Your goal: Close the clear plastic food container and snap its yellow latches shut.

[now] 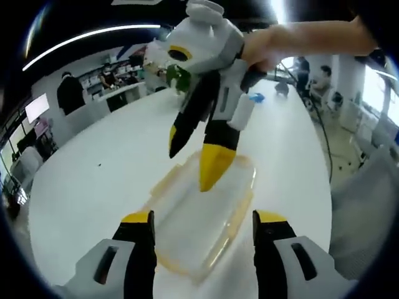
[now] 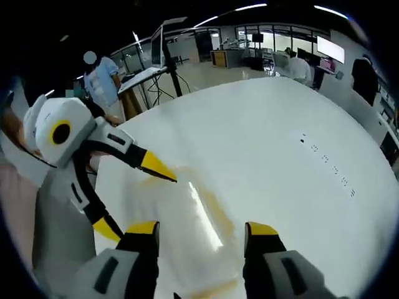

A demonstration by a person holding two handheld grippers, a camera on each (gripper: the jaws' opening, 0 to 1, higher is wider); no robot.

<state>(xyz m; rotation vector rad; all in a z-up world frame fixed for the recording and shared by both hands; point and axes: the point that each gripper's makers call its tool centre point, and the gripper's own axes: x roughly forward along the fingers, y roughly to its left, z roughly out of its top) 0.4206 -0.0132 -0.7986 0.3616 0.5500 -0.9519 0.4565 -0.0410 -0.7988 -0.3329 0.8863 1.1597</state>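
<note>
Lying flat on the white bench [image 1: 93, 174], the clear plastic food container [image 1: 199, 218] has its lid seated, with yellow latches [image 1: 240, 215] along its edges, seemingly not yet snapped. Its long axis runs away from the left hand-held gripper [image 1: 202, 227], whose released jaws straddle the near end. The right hand-held gripper [image 1: 196, 162] comes in from the far side, jaws apart, one yellow tip over the lid's far half and seemingly nearer its top. In the right gripper view, the container sits just ahead of that gripper's spread jaws, with the left one entering from the left. People stand at far desks.
</note>
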